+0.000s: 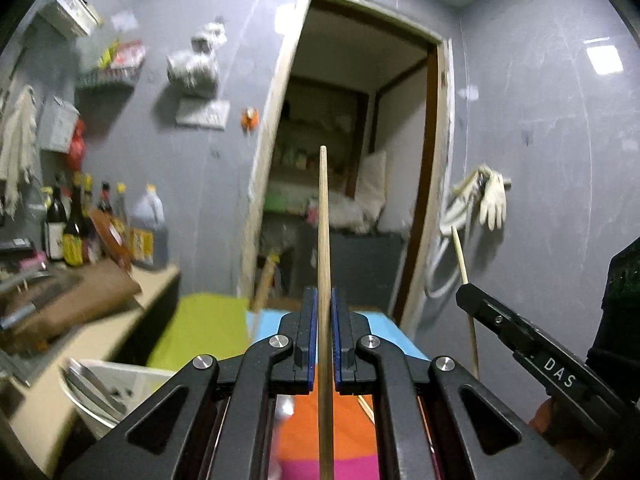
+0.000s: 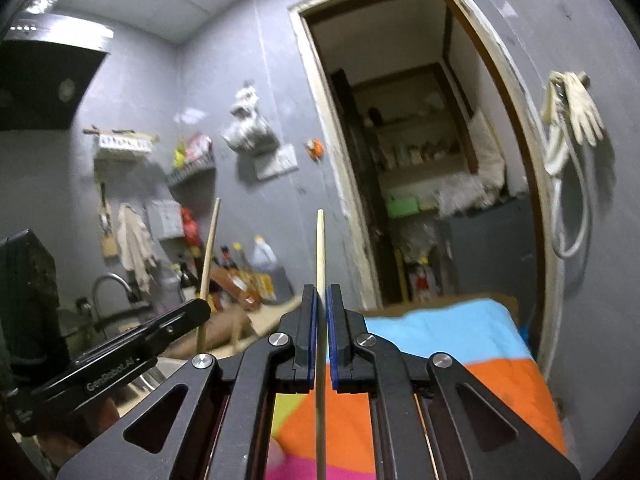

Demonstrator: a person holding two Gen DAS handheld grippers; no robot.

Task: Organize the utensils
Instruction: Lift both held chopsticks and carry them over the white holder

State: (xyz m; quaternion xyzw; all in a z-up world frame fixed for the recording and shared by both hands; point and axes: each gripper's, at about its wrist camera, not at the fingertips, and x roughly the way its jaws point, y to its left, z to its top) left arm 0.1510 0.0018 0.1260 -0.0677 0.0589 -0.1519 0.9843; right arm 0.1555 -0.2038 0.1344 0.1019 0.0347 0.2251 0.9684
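Both tools, left and right, clamp chopsticks, lower ends cut off.

"DAS" on right tool; "GenRobot.AI" on left tool

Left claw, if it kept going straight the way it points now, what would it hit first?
Probably nothing close. The left claw, shut on a wooden chopstick, aims at the open doorway; the cluttered shelves inside look nearest in line, though depth is unclear.
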